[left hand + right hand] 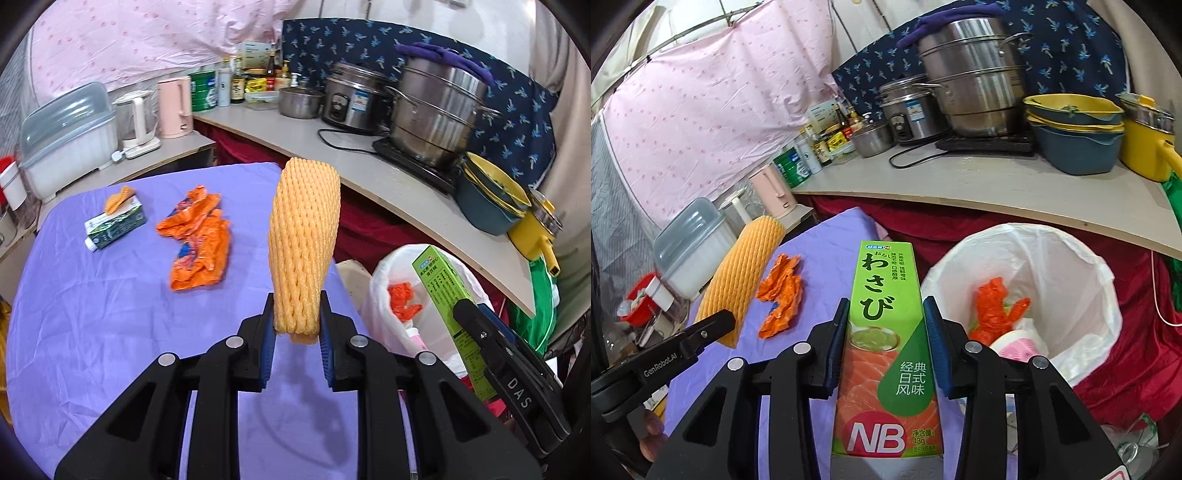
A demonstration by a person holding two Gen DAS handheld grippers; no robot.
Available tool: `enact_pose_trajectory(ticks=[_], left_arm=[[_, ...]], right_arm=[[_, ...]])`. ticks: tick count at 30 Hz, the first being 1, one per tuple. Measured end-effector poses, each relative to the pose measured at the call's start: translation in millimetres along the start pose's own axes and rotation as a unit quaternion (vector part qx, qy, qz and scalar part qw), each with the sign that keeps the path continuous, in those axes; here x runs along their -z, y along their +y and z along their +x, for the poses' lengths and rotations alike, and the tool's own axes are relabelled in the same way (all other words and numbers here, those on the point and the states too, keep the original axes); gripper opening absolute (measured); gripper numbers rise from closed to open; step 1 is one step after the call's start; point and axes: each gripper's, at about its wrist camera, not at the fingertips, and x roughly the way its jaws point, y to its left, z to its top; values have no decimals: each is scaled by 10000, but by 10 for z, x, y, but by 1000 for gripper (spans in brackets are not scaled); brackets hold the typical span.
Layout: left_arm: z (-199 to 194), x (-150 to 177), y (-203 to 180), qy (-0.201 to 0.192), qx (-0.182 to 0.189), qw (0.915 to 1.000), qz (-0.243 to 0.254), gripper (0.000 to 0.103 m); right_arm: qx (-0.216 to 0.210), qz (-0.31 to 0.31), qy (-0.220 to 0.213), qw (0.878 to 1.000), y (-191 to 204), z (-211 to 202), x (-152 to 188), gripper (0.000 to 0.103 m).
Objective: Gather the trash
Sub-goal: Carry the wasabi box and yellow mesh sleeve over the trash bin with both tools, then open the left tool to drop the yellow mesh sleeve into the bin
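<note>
A: Which step is this?

B: Carrying, I'd say. The left gripper (pixel 297 334) is clamped on the low end of a yellow foam net (pixel 304 247), which stands up from its jaws. The right gripper (pixel 886 332) has a green box (pixel 884 332) between its pads, gripped along its sides.

A: And the bin?

B: The white-lined bin (pixel 1082 258) sits ahead and to the right of the right gripper, the box not yet over it.

A: Next?

B: Probably bring each over the mouth, then let go. An orange wrapper (pixel 199 236) and a small carton (pixel 114 223) lie on the worktop (pixel 92 314), ahead-left of the left gripper.
</note>
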Motion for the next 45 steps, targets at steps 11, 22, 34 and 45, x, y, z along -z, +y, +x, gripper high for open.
enact_pose_trajectory(ticks=[11, 22, 34, 45], left_arm=[[188, 105, -850, 223, 410, 9971, 599, 20], [463, 205, -1416, 542, 673, 9911, 1012, 21], [643, 213, -1609, 679, 678, 9890, 1121, 39], [654, 154, -1453, 620, 564, 9922, 925, 49]], right_arm=[[407, 508, -142, 9978, -720, -194, -8, 38], [710, 866, -147, 9936, -1183, -214, 3, 38], [803, 1041, -91, 9913, -1365, -153, 33, 38], [758, 1000, -50, 9921, -1319, -72, 10, 38]])
